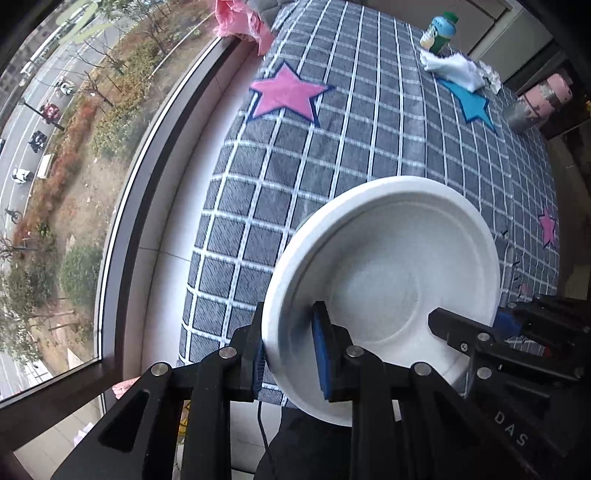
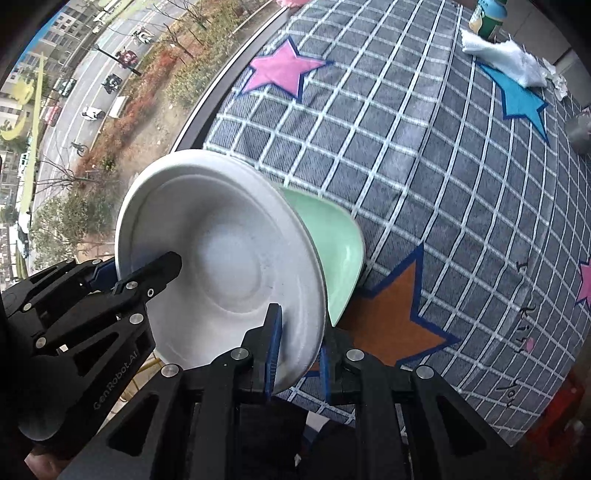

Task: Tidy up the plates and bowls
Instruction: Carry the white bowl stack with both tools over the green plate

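White round plastic plate (image 1: 384,288) was held tilted above the near edge of the grey checked tablecloth (image 1: 369,140), gripped from both sides. Left gripper (image 1: 288,350) was clenched on the plate's left rim, one blue pad (image 1: 325,354) inside the dish and the other finger under the rim. Right gripper (image 2: 297,354) pinched the opposite rim, its inner blue pad (image 2: 273,347) against the plate's inner face (image 2: 221,266) and the outer pad behind the rim.

The cloth carried a pink star patch (image 1: 286,94), a blue star patch (image 1: 471,103) to the right of the pink star, and a small pink star far right of it. Beyond the blue star, further from the plate than the pink star, stood a green-capped bottle (image 1: 439,33) with a crumpled white cloth (image 1: 454,68) just in front of it. A pink-and-grey cylinder (image 1: 539,103) sat off the cloth's right edge. Left of the pink star ran a window frame (image 1: 155,177) with a street, trees and vehicles below.

Only the right wrist view showed a pale green bowl (image 2: 332,251) directly behind the plate, touching or nearly touching it, cannot tell which, plus an orange star patch (image 2: 388,321) under it and handwriting-style lettering on the cloth. Only the left wrist view showed pink fabric (image 1: 240,20) beyond the pink star.
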`<state>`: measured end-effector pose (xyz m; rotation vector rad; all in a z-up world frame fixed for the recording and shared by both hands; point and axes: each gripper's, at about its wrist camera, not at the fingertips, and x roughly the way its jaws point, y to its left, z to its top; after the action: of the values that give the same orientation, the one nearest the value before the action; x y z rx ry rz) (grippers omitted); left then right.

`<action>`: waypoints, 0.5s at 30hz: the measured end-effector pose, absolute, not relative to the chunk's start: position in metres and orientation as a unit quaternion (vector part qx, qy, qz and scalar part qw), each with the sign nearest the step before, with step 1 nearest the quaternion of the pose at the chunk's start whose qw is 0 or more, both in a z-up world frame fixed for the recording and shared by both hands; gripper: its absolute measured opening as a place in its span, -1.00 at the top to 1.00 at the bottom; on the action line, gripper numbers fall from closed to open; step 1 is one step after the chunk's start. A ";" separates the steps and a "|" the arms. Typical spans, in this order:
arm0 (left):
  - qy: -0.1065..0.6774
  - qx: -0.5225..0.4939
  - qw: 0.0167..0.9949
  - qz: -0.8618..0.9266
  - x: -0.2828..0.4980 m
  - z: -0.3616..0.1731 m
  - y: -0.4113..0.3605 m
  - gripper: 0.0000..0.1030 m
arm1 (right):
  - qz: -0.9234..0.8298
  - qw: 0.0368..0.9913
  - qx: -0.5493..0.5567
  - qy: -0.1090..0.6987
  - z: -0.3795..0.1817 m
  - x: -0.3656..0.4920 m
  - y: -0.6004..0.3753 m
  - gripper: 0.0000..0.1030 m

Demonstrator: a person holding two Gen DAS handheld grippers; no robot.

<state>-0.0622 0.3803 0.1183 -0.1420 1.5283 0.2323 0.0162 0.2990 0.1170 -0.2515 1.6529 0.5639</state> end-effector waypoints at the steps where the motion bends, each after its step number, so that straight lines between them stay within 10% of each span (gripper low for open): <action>1: 0.692 -0.063 0.712 0.104 -0.065 0.115 0.380 0.51 | 0.246 0.634 -0.110 0.725 0.116 0.014 0.297 0.62; 15: 0.700 -0.048 0.706 0.097 -0.072 0.108 0.378 0.50 | 0.231 0.629 -0.101 0.736 0.102 0.005 0.297 0.62</action>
<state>-0.0723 0.3782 0.1081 -0.1059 1.5547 0.2154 0.0051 0.2967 0.1018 -0.2320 1.6855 0.5293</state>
